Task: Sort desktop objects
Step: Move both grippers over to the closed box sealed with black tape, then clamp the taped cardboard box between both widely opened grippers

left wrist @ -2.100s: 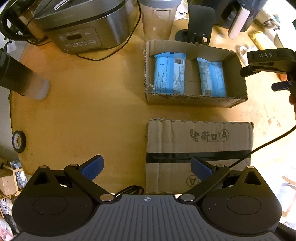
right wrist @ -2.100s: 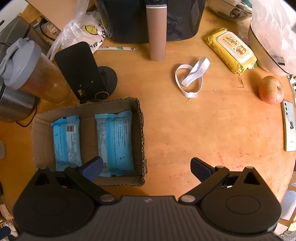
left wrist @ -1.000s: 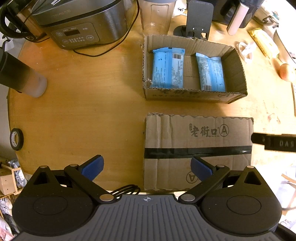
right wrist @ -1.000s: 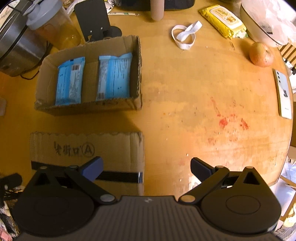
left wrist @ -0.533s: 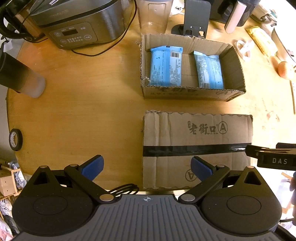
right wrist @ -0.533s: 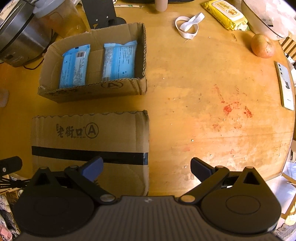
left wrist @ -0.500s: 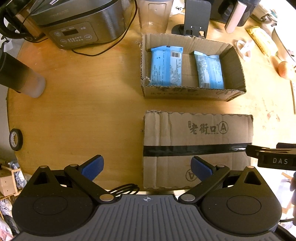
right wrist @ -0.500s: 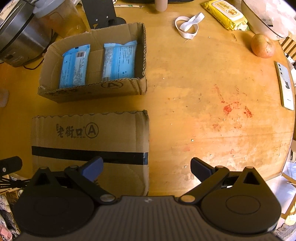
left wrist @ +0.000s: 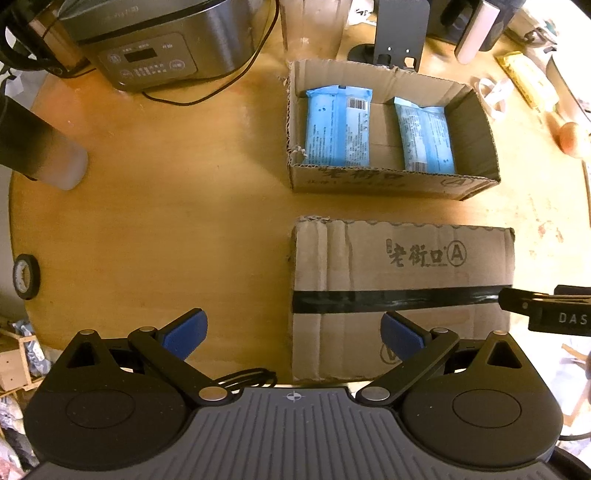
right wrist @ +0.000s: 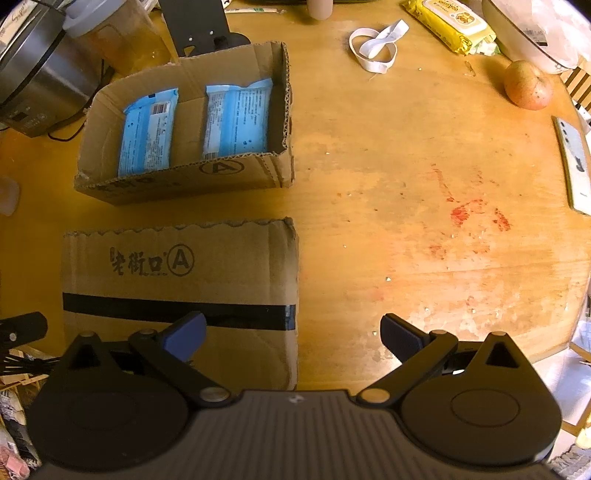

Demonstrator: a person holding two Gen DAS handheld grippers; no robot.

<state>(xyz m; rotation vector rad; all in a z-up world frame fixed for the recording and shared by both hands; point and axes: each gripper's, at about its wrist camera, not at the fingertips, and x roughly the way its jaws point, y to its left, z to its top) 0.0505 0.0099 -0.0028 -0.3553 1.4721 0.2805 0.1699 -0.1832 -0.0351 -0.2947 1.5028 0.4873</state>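
An open cardboard box (left wrist: 476,110) (right wrist: 284,122) on the round wooden table holds two blue packets (left wrist: 338,127) (right wrist: 147,131), lying side by side. In front of it lies a flat cardboard lid (left wrist: 402,266) (right wrist: 177,273) with a black tape stripe and printed characters. My left gripper (left wrist: 293,334) is open above the lid's near left corner, holding nothing. My right gripper (right wrist: 293,334) is open over the lid's near right corner and bare table. The right gripper's black tip (left wrist: 546,312) shows at the left view's right edge.
A steel cooker (left wrist: 155,40), a frosted tumbler (left wrist: 44,158), a tape roll (left wrist: 26,275) and a black stand (left wrist: 397,33) ring the left side. On the right lie a white elastic band (right wrist: 376,44), yellow wipes (right wrist: 450,22), an apple (right wrist: 528,86) and a phone (right wrist: 574,162).
Both grippers have pulled back toward the table's near edge over the last two seconds, the right one far from the open box. In the last half second almost nothing moved.
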